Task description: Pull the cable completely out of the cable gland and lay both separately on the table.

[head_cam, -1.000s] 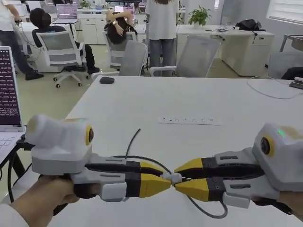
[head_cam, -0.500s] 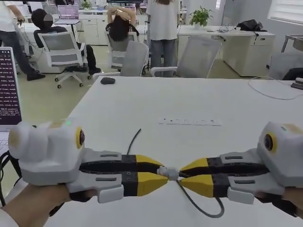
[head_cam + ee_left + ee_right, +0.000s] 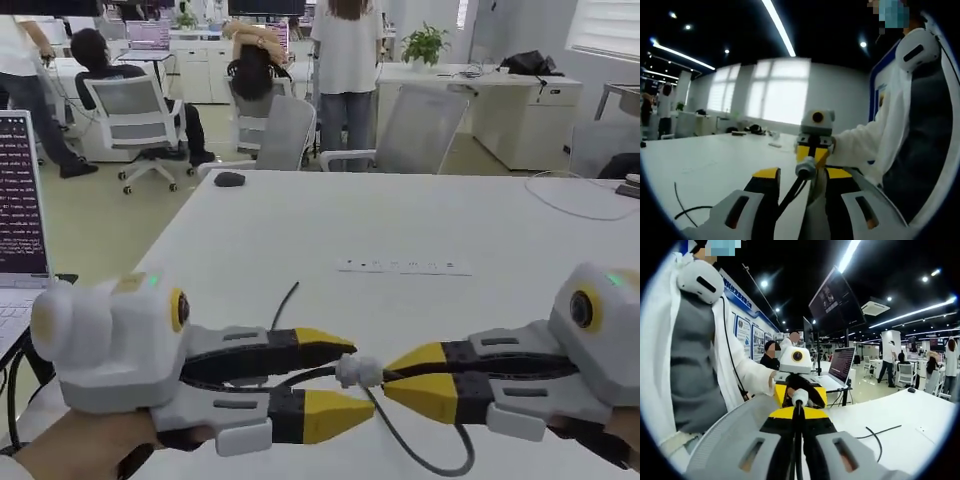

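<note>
A small white cable gland (image 3: 358,370) hangs above the white table (image 3: 420,220), with a black cable (image 3: 420,462) threaded through it. My right gripper (image 3: 388,376) is shut at the gland's right end, where the cable drops in a loop to the table. My left gripper (image 3: 357,378) stands open around the gland without touching it, and the cable's other stretch runs back between its jaws to a free end (image 3: 289,298). The left gripper view has the gland (image 3: 805,168) ahead of the open jaws. In the right gripper view the gland (image 3: 800,397) sits at the closed tips.
A white power strip (image 3: 404,267) lies mid-table and a black mouse (image 3: 229,179) sits at the far left corner. A laptop (image 3: 20,200) stands off the table's left edge. Office chairs (image 3: 275,130) and several people are beyond the far edge.
My left gripper has opened and let go of the gland. The right gripper keeps its hold, and the gland stays in the air.
</note>
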`<state>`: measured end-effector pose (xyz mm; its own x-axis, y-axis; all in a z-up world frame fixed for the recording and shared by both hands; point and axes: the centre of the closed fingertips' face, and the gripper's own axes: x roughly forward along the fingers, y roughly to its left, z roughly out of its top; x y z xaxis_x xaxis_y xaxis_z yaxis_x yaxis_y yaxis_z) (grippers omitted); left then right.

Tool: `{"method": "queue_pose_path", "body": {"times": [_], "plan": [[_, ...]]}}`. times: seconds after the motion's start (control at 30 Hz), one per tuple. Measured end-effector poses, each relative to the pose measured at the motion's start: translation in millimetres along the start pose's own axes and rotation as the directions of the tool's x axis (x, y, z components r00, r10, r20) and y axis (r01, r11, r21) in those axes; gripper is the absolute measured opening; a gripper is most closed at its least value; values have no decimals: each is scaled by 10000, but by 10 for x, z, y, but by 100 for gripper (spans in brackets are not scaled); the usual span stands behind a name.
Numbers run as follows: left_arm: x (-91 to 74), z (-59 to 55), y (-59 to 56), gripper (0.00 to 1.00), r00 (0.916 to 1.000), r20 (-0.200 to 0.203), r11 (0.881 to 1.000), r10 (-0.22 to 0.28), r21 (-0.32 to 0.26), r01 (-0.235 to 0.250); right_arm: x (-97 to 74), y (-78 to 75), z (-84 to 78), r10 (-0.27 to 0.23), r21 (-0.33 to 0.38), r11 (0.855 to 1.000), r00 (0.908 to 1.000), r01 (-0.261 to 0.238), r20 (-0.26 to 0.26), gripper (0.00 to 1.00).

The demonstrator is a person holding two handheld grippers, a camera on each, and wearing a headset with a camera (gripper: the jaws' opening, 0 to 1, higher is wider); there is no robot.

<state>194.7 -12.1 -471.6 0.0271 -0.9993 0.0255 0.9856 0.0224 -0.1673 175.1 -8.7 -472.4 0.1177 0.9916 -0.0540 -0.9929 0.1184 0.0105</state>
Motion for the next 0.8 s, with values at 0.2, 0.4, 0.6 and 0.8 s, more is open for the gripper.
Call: {"method": "queue_pose_path", "body": {"times": [0.2,0.4,0.6,0.8], "plan": [[50,2,-2,24,9997,51,9993,-221,-288,223,-9,5,-11,25,61,10000,10000,-25,7,1],[79,-28,-49,17,9987,33,9962,-512,-702,513,-34,-18,-58,-90,429,9990,9999,93,-64,1],[95,-141,-17,16,9992,-375,9970,-107,-776,78,-51,-60,-205,-237,335,9991,9969,262,-747,2],[73,-242,-18,16,9980,-634,9989,-13,-477,-18,-26,-41,-358,-174,-11,9998,9889,175,-1476,2]]}}
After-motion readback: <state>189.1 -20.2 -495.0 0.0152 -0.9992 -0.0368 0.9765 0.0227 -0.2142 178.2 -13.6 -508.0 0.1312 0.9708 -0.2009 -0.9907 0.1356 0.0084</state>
